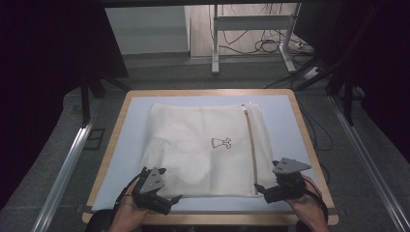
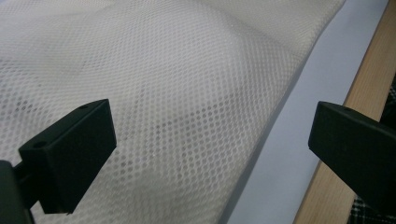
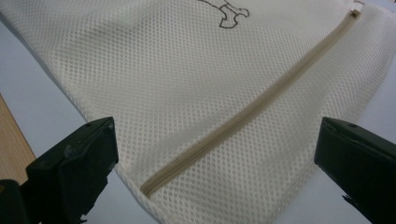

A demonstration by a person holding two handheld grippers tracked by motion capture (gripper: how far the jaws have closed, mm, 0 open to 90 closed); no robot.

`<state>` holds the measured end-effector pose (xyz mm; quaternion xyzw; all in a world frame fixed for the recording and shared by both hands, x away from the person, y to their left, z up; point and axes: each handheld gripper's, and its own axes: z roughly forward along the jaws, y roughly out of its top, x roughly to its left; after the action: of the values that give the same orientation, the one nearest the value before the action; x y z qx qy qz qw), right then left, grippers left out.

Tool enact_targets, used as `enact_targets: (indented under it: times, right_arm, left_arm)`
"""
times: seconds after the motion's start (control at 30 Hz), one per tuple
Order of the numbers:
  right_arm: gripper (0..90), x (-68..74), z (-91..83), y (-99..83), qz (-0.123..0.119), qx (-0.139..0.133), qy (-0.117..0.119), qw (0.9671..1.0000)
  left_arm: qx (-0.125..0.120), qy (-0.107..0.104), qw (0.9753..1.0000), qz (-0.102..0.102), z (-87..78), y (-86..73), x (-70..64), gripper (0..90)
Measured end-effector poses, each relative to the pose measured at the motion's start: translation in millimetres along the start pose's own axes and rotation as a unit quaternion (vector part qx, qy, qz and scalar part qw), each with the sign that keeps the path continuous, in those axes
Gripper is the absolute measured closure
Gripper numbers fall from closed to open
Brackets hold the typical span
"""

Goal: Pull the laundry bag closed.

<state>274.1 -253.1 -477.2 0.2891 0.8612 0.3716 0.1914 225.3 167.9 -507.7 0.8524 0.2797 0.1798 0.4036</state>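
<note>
L gripper (image 1: 162, 200) sits at abt 7 o'clock on the table, jaws spread wide, nothing between them. In the left gripper view the mesh bag (image 2: 163, 93) lies under and just ahead of the jaws, its near edge running past the R-hand jaw, w/ a strip of pale blue mat (image 2: 299, 140) and then the wooden table rim (image 2: 369, 70) beyond. R gripper (image 1: 270, 191) is at abt 5 o'clock, jaws also spread, empty. It points at the bag's near corner, where the tan zipper (image 3: 252, 112) ends.

Bag itself (image 1: 203, 150): cream mesh laundry-type bag, lying flat across the centre of the mat (image 1: 135, 121), roughly square. The zipper (image 1: 250, 150) runs from 12 toward 6 along the bag's R side. A small printed outline figure (image 1: 221, 142) sits near the middle. A paler lump shows thru the mesh at lower L, toward 7 o'clock; prob. something inside, can't tell what. The zipper looks closed along its length in the right gripper view, pull tab seemingly at the far end (image 3: 357, 7), tho it's small.

Progress, as a judgement: v. early. Both grippers are at the near edge, one at each near corner, neither gripping or clearly touching the mesh. Nothing folded, lifted or unzipped so far. Left to do: basically everything — close on the near edge or corners, then whatever handling follows (fold, lift or open; can't tell which from here).
</note>
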Motion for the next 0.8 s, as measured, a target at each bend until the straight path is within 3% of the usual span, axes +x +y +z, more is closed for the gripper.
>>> enact_targets:
  times: [0.8]
  right_arm:
    - [0.0,6.4,-27.7,-30.7,0.032,0.004,-0.002,0.9995]
  left_arm:
    - [-0.015,0.026,0.9980,-0.055,-30.2,-31.4,11.2,0.7]
